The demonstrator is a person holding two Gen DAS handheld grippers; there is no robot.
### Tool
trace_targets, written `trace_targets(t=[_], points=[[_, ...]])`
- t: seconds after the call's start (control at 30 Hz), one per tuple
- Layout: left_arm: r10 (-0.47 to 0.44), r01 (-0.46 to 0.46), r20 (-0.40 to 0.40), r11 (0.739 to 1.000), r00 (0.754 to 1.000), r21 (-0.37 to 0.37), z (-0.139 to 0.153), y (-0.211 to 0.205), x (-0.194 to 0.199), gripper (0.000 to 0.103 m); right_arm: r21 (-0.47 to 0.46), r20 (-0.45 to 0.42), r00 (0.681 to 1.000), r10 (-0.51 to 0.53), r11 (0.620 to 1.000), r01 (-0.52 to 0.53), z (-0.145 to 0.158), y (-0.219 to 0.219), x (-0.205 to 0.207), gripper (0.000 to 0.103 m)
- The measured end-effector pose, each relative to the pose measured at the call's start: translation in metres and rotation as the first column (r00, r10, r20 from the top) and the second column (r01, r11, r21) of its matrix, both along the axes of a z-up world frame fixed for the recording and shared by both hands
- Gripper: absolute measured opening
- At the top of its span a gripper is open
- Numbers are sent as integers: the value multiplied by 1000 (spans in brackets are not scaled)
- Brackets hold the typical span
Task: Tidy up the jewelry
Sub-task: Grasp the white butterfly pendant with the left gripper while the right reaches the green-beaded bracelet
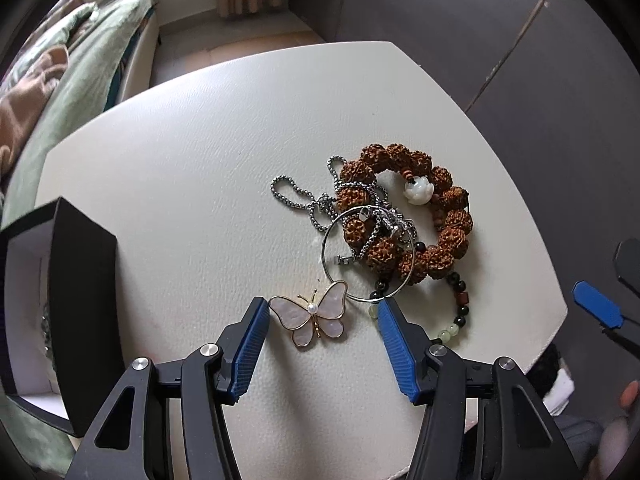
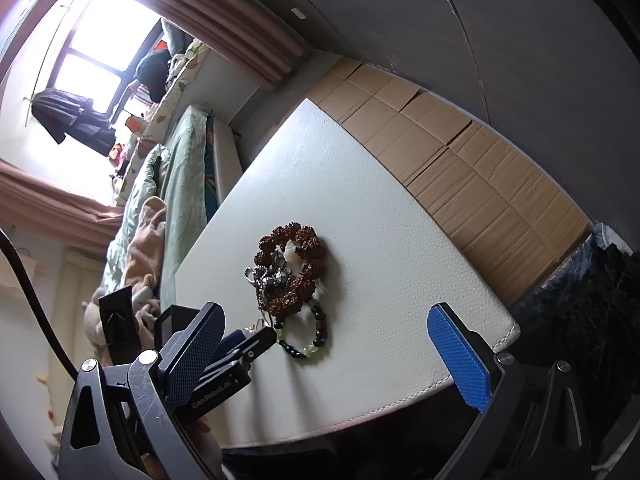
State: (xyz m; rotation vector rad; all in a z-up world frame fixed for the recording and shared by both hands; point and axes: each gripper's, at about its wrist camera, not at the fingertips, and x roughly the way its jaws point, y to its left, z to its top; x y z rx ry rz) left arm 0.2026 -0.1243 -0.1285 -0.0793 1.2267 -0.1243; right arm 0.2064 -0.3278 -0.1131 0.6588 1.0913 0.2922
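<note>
Two blue pads of the left gripper stand apart, flanking a butterfly brooch on the white table, without pressing it. Beyond lies a tangled heap: brown bead bracelet, chain, ring. From the right wrist, the right gripper gapes wide and empty near the table's edge, the bead bracelet ahead of it.

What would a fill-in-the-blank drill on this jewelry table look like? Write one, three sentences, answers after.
1. Between the left gripper's open fingers lies a brooch shaped like a ____.
2. The steel chain is draped over a bracelet of rough ____ beads.
3. At the table's left edge in the left wrist view stands an open box with ____ outer walls.

Missing words: butterfly; brown; black
</note>
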Motion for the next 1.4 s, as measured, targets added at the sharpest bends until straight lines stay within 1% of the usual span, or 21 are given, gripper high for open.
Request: trace_targets(t=[0.07, 0.17, 0.2, 0.23, 0.33, 0.4, 0.6, 0.67, 0.7, 0.9, 1.1, 1.17, 1.23, 1.27, 1.33, 1.4], points=[[-16, 16, 5, 1000, 1000, 5, -1, -2, 1, 55, -1, -2, 1000, 1, 1000, -1, 0, 0, 0, 103], [-29, 29, 5, 1000, 1000, 7, 1, 1, -5, 47, 0, -4, 1000, 2, 1000, -2, -1, 0, 0, 103], [-30, 30, 0, 999, 1000, 15, 1, 3, -7, 41, 0, -4, 1000, 3, 1000, -3, -1, 0, 0, 103], [-37, 37, 4, 999, 999, 21, 1, 5, -7, 39, -2, -3, 1000, 3, 1000, -3, -1, 0, 0, 103], [-26, 26, -4, 1000, 1000, -14, 1, 11, -8, 40, -1, -6, 1000, 8, 1000, -8, -2, 1, 1, 103], [-30, 30, -4, 1000, 1000, -9, 1, 10, -6, 40, -3, -5, 1000, 12, 1000, -12, -2, 4, 0, 103], [-44, 42, 17, 996, 999, 80, -1, -8, -1, 40, -19, -8, 1000, 28, 999, -28, -1, 13, 0, 103], [-50, 46, 27, 992, 998, 120, -2, -14, 0, 40, -29, -10, 999, 31, 999, -31, -1, 14, 1, 103], [-48, 44, 30, 992, 998, 121, -2, -14, 0, 40, -33, -11, 999, 31, 999, -31, -1, 14, 1, 103], [-34, 32, 30, 997, 999, 66, 0, -3, 2, 40, -40, -18, 999, 28, 999, -28, -2, 15, 1, 103], [-7, 7, 55, 1000, 998, 10, 15, 15, -4, 40, -63, -44, 997, 63, 996, -65, -8, 25, 6, 103], [6, -5, 67, 1000, 998, -6, 21, 22, -7, 40, -63, -40, 995, 86, 994, -88, -10, 33, 7, 98], [20, -19, 79, 1000, 997, -18, 26, 28, -11, 40, -53, -36, 994, 108, 993, -110, -11, 41, 7, 86], [27, -25, 84, 999, 996, -24, 28, 31, -12, 40, -48, -37, 992, 121, 991, -123, -12, 46, 7, 82], [37, -34, 96, 999, 995, -34, 33, 35, -13, 40, -41, -40, 989, 139, 989, -141, -13, 53, 8, 71], [44, -39, 106, 998, 993, -45, 37, 40, -16, 40, -55, -42, 989, 142, 988, -144, -14, 59, 8, 67]])
